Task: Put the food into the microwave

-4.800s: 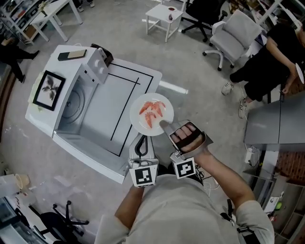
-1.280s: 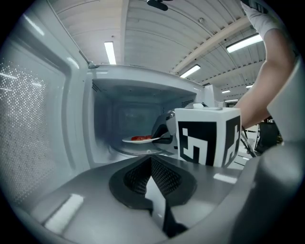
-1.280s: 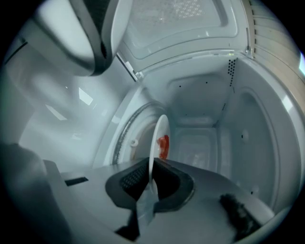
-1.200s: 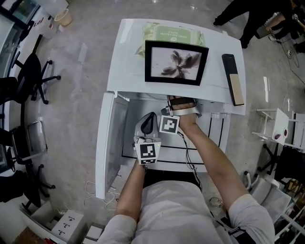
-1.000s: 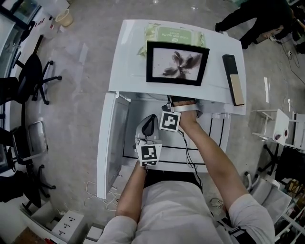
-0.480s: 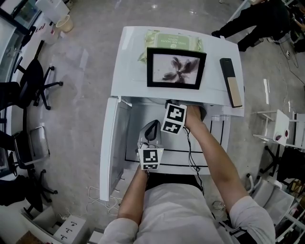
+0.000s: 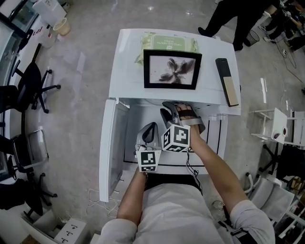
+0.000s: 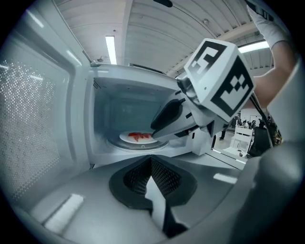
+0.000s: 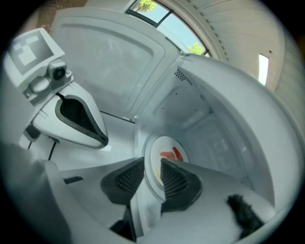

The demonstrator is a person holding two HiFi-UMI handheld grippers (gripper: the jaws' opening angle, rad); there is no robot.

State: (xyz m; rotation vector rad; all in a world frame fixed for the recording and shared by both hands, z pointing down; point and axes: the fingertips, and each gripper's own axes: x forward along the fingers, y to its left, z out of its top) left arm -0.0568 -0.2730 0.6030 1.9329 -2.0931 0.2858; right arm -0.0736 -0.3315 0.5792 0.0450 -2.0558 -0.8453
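Observation:
A white plate (image 8: 138, 137) of red shrimp (image 9: 171, 155) lies on the turntable inside the white microwave (image 7: 124, 71), whose door (image 7: 110, 143) hangs open to the left. In the head view the microwave's top hides the plate. My right gripper (image 9: 152, 176) is open just outside the cavity mouth, and the plate shows beyond the gap, free of its pads. It also appears in the left gripper view (image 8: 159, 128), pointing at the plate. My left gripper (image 8: 151, 162) hovers in front of the opening with its pads together and nothing in them.
On the microwave's top lie a framed picture (image 7: 172, 69), a green wipes pack (image 7: 167, 43) and a dark remote (image 7: 223, 71) beside a wooden bar (image 7: 230, 93). Office chairs (image 7: 28, 81) stand at left, a small white table (image 7: 279, 131) at right, a person (image 7: 233, 14) behind.
My right gripper has drawn back out of the cavity toward me and rolled, its marker cube now facing up. The left gripper has stayed in place.

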